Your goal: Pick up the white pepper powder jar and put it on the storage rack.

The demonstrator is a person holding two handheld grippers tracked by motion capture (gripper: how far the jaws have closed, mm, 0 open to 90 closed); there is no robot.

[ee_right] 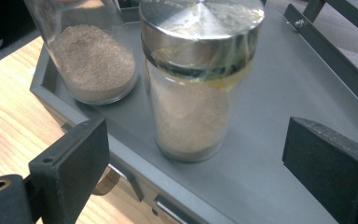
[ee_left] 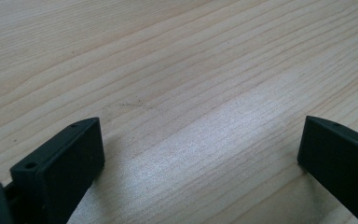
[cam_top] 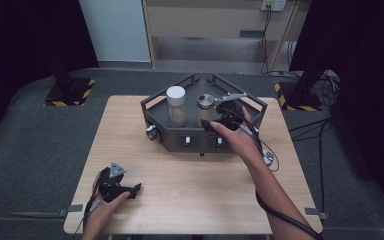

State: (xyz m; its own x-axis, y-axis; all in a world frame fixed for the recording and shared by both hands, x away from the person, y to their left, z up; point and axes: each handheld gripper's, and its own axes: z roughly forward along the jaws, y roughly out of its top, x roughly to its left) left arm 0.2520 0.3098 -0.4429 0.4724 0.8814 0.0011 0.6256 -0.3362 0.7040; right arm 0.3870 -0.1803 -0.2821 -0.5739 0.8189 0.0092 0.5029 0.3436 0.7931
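Your right gripper (ee_right: 193, 163) stands with jaws apart, nothing between the pads. The steel-lidded jar (ee_right: 193, 93) sits dead ahead at frame centre, upright on the grey tray (ee_right: 284, 93), its long axis vertical. The white-lidded jar (cam_top: 176, 106) stands just beside it, to the left. Your left gripper (cam_top: 117, 187), open too, rests lower left, well apart.

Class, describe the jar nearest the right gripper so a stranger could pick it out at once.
On the light wooden table stands a dark grey metal tray with railings. Two clear glass jars of brownish powder stand on it. Yours is the jar with the shiny metal lid, not the white-lidded jar.
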